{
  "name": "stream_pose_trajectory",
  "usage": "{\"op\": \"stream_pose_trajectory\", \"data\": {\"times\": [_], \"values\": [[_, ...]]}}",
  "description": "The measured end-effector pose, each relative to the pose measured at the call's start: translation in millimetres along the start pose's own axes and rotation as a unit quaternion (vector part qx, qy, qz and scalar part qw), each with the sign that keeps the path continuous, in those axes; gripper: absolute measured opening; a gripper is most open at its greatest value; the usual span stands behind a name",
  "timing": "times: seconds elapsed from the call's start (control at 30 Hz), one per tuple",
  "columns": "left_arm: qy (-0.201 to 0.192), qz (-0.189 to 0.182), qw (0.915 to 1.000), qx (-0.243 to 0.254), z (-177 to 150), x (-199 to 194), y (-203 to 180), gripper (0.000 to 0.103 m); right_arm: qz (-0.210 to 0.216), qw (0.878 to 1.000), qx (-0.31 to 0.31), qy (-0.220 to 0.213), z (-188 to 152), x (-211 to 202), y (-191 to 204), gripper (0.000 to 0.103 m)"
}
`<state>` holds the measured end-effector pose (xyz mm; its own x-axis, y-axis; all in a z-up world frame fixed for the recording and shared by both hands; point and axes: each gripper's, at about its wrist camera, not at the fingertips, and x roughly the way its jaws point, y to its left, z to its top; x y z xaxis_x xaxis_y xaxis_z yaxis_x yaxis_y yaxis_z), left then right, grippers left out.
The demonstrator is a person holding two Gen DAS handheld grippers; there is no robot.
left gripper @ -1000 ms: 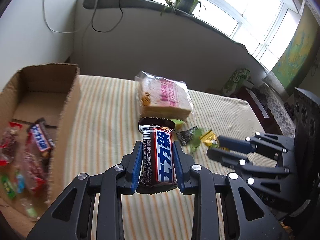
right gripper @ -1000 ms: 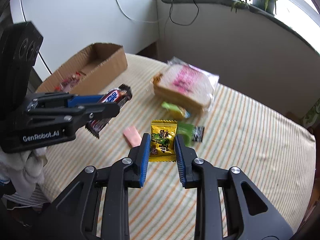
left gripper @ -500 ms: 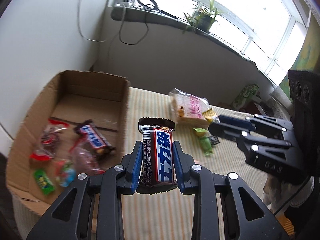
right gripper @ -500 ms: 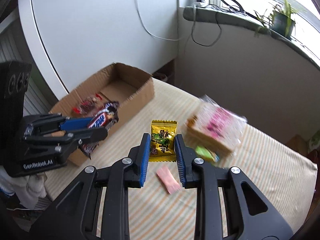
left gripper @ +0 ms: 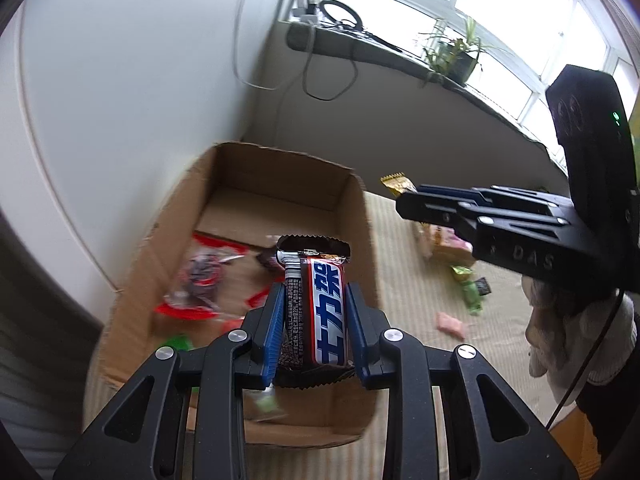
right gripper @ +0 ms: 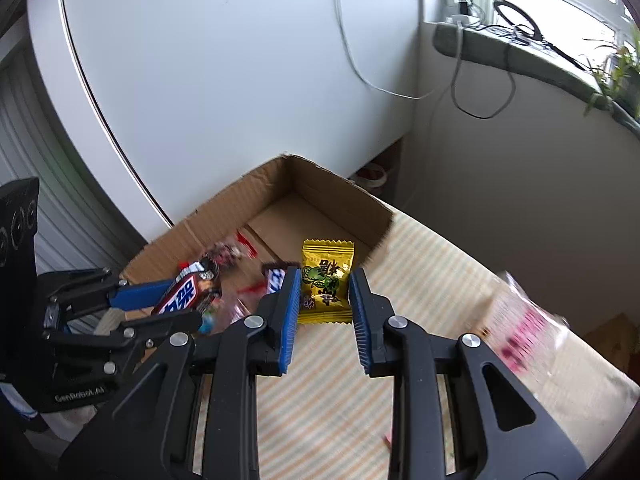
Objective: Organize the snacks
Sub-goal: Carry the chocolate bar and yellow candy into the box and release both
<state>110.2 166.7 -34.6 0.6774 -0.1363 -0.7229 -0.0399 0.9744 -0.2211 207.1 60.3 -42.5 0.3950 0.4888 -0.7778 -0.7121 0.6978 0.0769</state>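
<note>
While both hands carry snacks toward the cardboard box point(left gripper: 360, 216) at frame centre, the left tongs point(left gripper: 314, 320) pinch a chocolate bar point(left gripper: 320, 308) upright above it, and the right tongs point(right gripper: 325, 300) clamp a yellow candy packet point(right gripper: 326, 280) near its rim, likely for dropping in

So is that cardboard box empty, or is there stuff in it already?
Partly filled. The cardboard box is open on top, with several snack packets, including a red-edged packet, on its floor; its far end is bare cardboard.
</note>
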Motion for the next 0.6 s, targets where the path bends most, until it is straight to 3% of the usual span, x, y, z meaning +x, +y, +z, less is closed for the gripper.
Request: {"op": "stream_pose_trajectory", "data": {"times": [0.6], "values": [[0.011,0.018,0.9997,-0.015,-2,3,31,0.028,0.012,0.999,-0.009,0.03,30,56,15,0.026]]}}
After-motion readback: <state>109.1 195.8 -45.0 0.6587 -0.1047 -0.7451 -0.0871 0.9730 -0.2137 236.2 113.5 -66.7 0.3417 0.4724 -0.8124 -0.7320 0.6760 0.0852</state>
